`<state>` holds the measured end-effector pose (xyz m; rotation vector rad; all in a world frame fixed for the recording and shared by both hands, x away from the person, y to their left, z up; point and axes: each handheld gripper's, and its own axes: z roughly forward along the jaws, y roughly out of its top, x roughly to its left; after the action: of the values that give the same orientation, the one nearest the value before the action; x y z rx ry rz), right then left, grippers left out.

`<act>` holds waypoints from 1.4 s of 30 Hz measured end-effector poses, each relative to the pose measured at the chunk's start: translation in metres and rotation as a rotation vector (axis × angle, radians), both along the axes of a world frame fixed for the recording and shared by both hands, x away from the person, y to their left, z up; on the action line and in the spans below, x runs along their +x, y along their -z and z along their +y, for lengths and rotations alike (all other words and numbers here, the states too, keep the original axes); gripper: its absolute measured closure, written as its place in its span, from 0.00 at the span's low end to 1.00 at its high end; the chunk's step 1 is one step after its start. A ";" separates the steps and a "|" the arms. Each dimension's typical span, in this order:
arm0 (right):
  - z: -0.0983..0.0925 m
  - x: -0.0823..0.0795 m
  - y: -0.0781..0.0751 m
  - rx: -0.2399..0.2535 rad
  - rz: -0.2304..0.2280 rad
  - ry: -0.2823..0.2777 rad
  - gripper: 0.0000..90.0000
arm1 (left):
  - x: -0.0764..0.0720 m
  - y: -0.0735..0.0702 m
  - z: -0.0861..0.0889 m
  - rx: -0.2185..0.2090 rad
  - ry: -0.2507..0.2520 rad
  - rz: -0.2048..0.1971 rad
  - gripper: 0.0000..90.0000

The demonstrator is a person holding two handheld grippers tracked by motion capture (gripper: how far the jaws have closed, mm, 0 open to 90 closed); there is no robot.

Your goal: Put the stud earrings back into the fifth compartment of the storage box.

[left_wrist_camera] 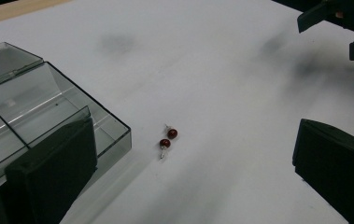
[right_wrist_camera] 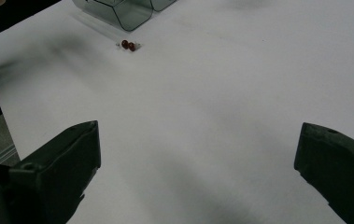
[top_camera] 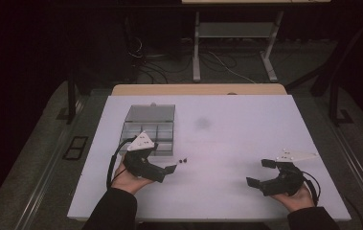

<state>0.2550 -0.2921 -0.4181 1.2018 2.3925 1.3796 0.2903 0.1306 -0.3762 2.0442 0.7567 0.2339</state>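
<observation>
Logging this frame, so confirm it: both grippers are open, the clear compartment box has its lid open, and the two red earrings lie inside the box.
One thing is wrong: the two red earrings lie on the white table beside the clear compartment box, not inside it, as the left gripper view shows. The left gripper and right gripper are open, and the lid is open.

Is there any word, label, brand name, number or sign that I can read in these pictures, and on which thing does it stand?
None: no readable text stands on anything here.
Clear compartment box: bare walls, no label.
Two red bead earrings: no marking.
Left claw and right claw: plain black jaws, no brand; the yellowish spot at a lower corner of each gripper view is too small to read.
White table: only grey smudges.
</observation>
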 end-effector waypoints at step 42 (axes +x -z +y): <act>0.001 -0.001 0.002 -0.013 0.003 -0.009 0.00 | 0.034 0.018 -0.052 0.270 0.172 0.084 0.03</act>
<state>0.2544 -0.2912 -0.4199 1.1924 2.4083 1.3635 0.3242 0.0789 -0.3945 2.3739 0.6214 0.1585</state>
